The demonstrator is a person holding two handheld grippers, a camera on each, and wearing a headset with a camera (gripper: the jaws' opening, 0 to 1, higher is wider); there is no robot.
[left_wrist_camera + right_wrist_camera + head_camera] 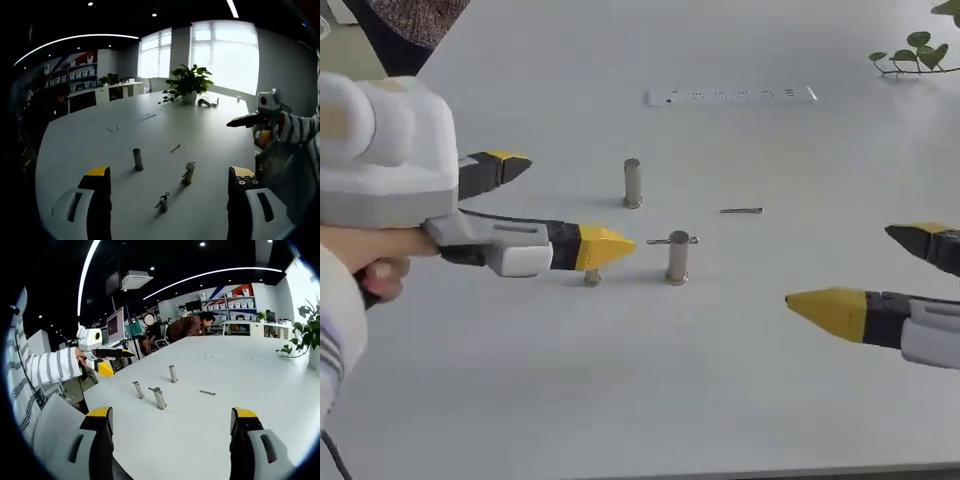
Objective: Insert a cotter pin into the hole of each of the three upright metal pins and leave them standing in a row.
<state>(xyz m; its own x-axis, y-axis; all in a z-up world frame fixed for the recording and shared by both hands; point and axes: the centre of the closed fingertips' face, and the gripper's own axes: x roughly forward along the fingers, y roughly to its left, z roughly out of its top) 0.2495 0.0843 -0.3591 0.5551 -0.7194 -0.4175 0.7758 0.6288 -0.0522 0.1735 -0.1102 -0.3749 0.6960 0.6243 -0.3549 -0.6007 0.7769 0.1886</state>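
Left gripper (578, 203) gapes wide beside the metal pins (678, 257) in the head view; right gripper (838, 265) gapes too, well apart. Left gripper view: loose cotter pin (175, 148) flat near the bare metal pin (137, 159). Right gripper view: thin, light, slidey-looking; pinch mid-length, I'd say.

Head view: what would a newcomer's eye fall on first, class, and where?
Two yellow-tipped grippers stand open over the white table, the left gripper at the left edge and the right gripper at the right. Between them an upright pin carries a cotter pin through its top, and a loose cotter pin lies flat beyond it, to the right.
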